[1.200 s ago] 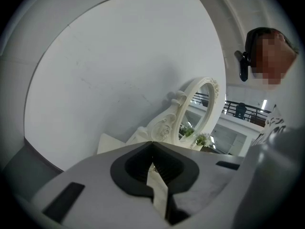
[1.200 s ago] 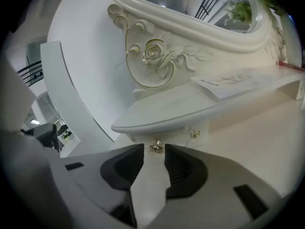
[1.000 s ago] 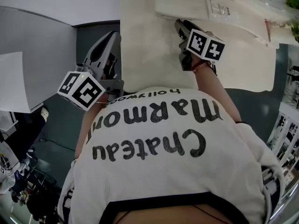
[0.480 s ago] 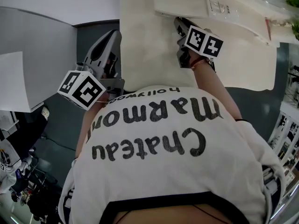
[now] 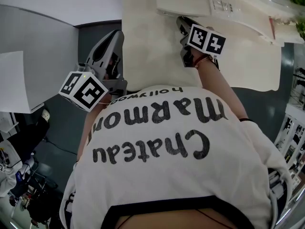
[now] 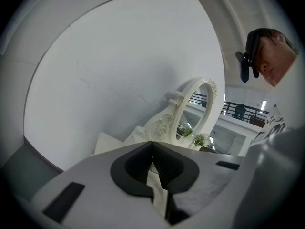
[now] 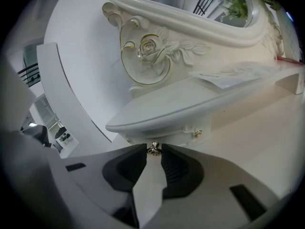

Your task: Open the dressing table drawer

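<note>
- The right gripper (image 7: 153, 151) has its jaws clamped on the small metal knob (image 7: 153, 149), which is pinched right at the jaw tips.
- The drawer (image 7: 178, 136) lies just beyond the jaws, tucked under the overhanging top of the dressing table (image 7: 190, 104). A second knob (image 7: 198, 134) sits to the right of the jaws.
- The knob looks hard, smooth and tiny, so it is probably slippery, and so shallow a pinch could slide off.
- The drawer is likely light, stiff wood that may stick. A straight pull in line with it seems safest.
- The left gripper (image 6: 152, 144) has its jaws together on nothing.
</note>
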Demonstrator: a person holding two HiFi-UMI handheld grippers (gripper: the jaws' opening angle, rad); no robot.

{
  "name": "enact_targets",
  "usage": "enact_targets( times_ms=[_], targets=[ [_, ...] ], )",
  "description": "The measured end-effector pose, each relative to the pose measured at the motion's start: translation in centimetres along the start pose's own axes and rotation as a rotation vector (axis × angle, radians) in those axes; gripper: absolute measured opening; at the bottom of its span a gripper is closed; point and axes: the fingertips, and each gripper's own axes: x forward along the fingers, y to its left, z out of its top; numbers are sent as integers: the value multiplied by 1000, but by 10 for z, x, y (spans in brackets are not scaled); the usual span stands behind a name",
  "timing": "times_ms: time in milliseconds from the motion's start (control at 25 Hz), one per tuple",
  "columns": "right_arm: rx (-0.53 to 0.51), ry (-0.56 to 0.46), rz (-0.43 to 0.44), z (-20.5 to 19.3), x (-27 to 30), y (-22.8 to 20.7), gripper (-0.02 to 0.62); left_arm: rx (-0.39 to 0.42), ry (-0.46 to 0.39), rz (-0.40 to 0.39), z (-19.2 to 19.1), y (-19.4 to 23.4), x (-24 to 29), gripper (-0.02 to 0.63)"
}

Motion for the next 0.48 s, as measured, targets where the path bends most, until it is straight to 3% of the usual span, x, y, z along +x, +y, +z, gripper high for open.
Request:
enact_targets(
  times_ms=[480],
  targets=[
    [15, 8, 5, -2, 1, 0, 107, 11, -17, -13, 2, -11, -9, 21]
  ],
)
